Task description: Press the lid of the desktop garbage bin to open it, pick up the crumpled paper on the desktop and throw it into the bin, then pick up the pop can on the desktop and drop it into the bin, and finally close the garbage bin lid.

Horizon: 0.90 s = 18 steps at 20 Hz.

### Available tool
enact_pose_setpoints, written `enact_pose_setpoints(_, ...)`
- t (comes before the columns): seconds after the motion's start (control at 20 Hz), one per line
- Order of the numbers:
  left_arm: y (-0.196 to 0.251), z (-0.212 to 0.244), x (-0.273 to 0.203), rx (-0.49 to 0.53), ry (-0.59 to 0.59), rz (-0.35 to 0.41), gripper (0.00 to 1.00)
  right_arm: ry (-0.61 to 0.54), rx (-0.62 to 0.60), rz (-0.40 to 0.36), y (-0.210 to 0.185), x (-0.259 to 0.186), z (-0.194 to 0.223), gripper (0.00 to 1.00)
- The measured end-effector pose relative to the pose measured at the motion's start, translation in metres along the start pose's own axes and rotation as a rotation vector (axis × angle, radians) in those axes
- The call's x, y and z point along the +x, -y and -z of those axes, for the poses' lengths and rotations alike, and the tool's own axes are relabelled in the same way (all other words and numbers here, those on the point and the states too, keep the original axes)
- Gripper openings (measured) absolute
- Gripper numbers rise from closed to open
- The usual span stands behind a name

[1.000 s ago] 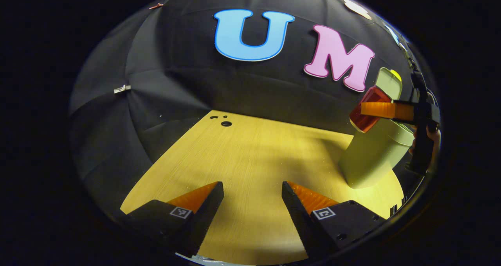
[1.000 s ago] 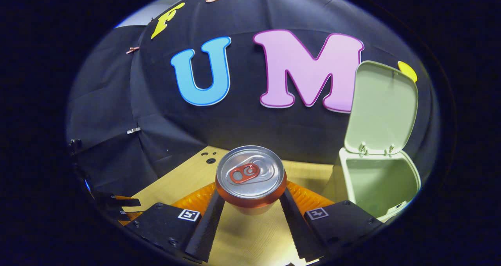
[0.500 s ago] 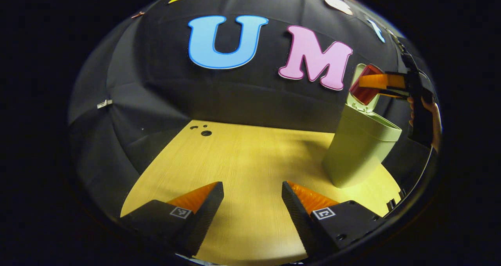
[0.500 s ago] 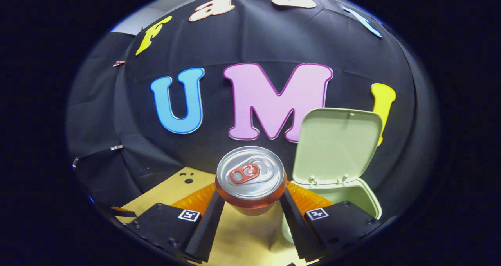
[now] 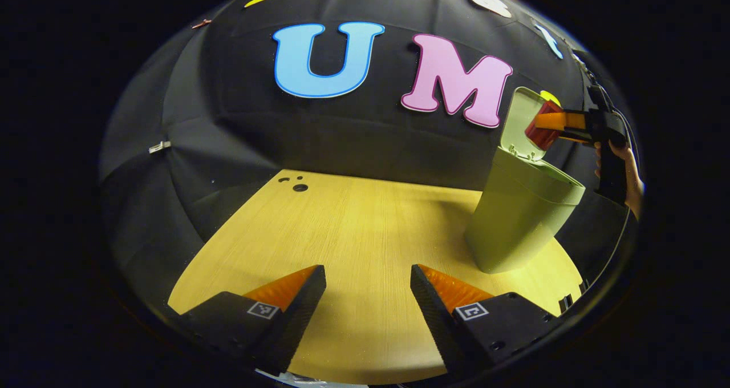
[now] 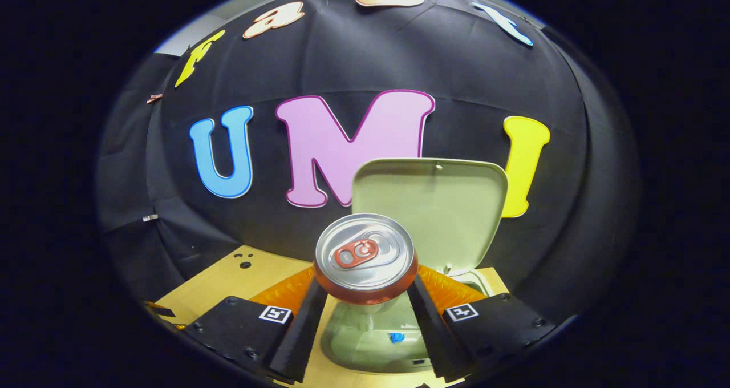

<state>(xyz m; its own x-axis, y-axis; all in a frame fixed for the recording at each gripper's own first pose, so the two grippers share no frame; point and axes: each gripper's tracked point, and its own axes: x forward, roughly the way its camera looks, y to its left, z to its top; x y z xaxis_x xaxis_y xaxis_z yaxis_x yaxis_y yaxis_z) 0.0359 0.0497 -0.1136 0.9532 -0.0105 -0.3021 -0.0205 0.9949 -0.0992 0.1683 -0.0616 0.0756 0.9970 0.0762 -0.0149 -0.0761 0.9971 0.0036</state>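
Pop can (image 6: 365, 262), no legible label, clamped in right gripper (image 6: 365, 296) jaws above open-lidded bin (image 6: 393, 336); left gripper (image 5: 368, 288) jaws wide apart, empty, over table (image 5: 353, 222)

Black hand-held gripper (image 6: 365, 319) bodies, square coded markers (screws visible)
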Motion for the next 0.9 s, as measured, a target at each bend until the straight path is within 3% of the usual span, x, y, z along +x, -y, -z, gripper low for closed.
enact_pose_setpoints(0.45, 0.018, 0.021, -0.033, -0.027, -0.002, -0.174, 0.96, -0.071, -0.04, -0.082, 0.03, 0.021, 0.045, 0.83)
enact_pose_setpoints(0.65, 0.037, 0.028, -0.048, -0.027, 0.002, -0.173, 0.96, -0.086, -0.035, -0.081, 0.036, 0.028, 0.049, 0.84)
enact_pose_setpoints(0.9, 0.051, 0.048, -0.059, -0.073, -0.03, -0.152, 0.96, -0.066, -0.057, -0.057, 0.038, 0.025, 0.03, 0.96)
